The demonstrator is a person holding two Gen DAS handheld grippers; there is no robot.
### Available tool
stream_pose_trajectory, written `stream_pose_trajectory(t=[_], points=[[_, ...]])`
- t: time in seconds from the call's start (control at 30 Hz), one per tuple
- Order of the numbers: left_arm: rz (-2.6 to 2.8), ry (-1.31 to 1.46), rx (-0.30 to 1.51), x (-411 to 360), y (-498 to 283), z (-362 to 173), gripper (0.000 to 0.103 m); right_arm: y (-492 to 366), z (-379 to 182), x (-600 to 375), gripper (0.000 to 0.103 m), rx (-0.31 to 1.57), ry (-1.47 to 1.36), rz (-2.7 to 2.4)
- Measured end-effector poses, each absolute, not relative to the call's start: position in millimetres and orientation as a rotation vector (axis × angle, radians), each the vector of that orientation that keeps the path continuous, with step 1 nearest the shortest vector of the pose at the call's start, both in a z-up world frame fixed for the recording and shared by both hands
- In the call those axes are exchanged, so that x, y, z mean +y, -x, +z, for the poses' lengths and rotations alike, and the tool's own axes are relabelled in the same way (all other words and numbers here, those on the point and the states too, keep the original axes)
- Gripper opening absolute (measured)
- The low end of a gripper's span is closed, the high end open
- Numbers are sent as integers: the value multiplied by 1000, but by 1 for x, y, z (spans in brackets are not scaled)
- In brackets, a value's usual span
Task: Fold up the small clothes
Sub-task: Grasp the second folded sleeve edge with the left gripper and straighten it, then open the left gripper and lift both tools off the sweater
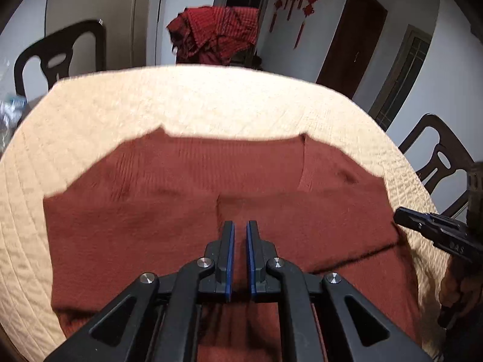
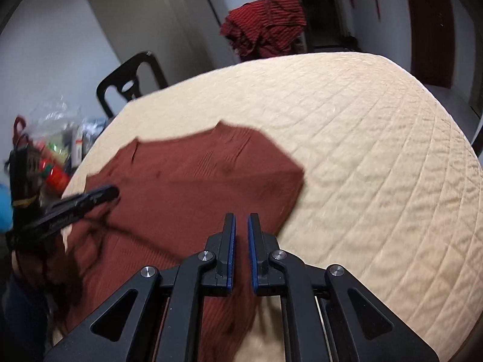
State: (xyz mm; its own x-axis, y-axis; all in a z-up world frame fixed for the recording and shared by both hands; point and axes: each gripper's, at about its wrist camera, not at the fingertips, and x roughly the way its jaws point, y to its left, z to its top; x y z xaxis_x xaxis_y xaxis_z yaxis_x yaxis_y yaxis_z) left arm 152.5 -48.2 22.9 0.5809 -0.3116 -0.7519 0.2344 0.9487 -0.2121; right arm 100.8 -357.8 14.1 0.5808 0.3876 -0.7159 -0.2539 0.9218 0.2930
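A rust-red knitted garment (image 1: 181, 205) lies spread flat on a cream quilted table cover (image 1: 181, 99); it also shows in the right wrist view (image 2: 196, 187). My left gripper (image 1: 240, 226) hovers over the garment's near middle, its jaws a narrow gap apart and empty. My right gripper (image 2: 241, 220) hovers over the garment's right near edge, jaws likewise nearly closed and empty. Each gripper shows in the other's view: the right one at the garment's right edge (image 1: 401, 214), the left one over its left part (image 2: 111, 193).
Dark wooden chairs stand at the table's far left (image 1: 60, 57) and right (image 1: 437, 157). A pile of red striped cloth (image 1: 217, 30) lies behind the table. Bags and bottles (image 2: 54, 163) sit left of the table. The cream cover (image 2: 377, 166) stretches to the right.
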Motion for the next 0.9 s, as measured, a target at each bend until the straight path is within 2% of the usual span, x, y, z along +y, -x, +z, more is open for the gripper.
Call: stream_pose_trajectory(t=[0.57, 0.6, 0.63, 0.7, 0.77, 0.9], points=[[-199, 120, 864, 3, -125, 26, 10, -83, 13, -360, 9, 873, -138, 352], [-202, 105, 842, 4, -121, 30, 14, -81, 16, -358, 9, 866, -132, 361], [-200, 96, 832, 6, -119, 33, 22, -78, 19, -356, 9, 859, -128, 376], [-171, 79, 812, 13, -116, 36, 30, -74, 23, -352, 11, 848, -115, 392], [-134, 73, 807, 21, -117, 36, 30, -74, 23, -347, 15, 843, -102, 396], [-74, 87, 838, 37, -123, 25, 30, -84, 12, -345, 15, 866, -118, 388]])
